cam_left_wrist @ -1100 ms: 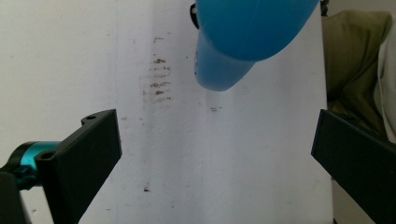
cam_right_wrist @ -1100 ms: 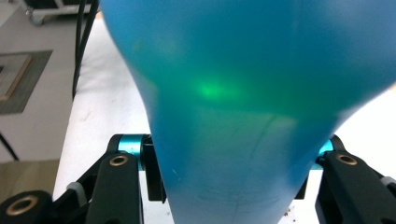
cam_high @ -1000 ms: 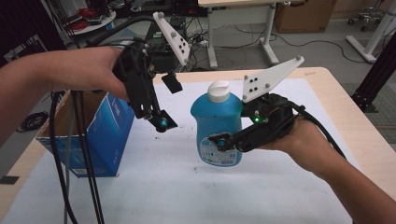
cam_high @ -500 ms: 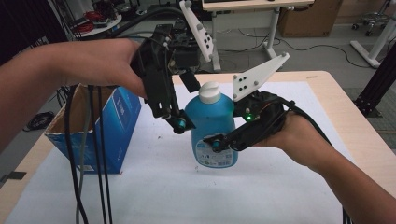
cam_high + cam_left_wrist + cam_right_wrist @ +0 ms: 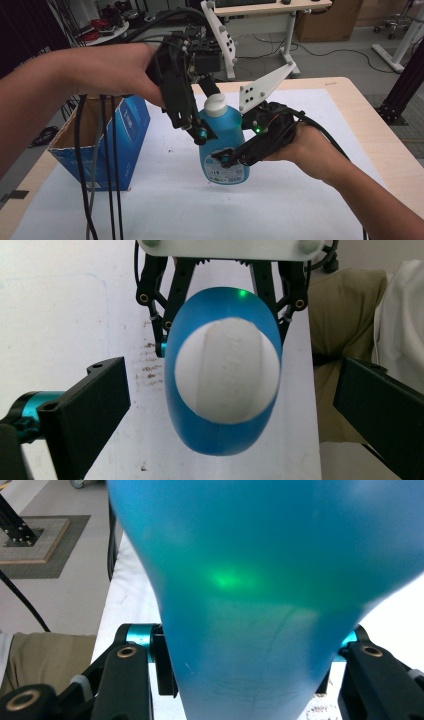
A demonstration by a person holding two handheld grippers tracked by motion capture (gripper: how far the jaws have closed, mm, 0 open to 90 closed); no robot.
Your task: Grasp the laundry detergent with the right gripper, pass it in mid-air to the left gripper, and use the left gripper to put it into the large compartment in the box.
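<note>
One blue bottle (image 5: 224, 145), one blue box (image 5: 102, 145), two tools, perhaps more beyond.

both grippers are black with teal fittings at the jaws, white perforated top plates, black trailing cables; forearms bare.

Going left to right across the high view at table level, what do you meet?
Blue cardboard box → left hand-held gripper, open above the cap → blue bottle with a white cap → right hand-held gripper, shut on the bottle's body → the hand that holds it.
</note>
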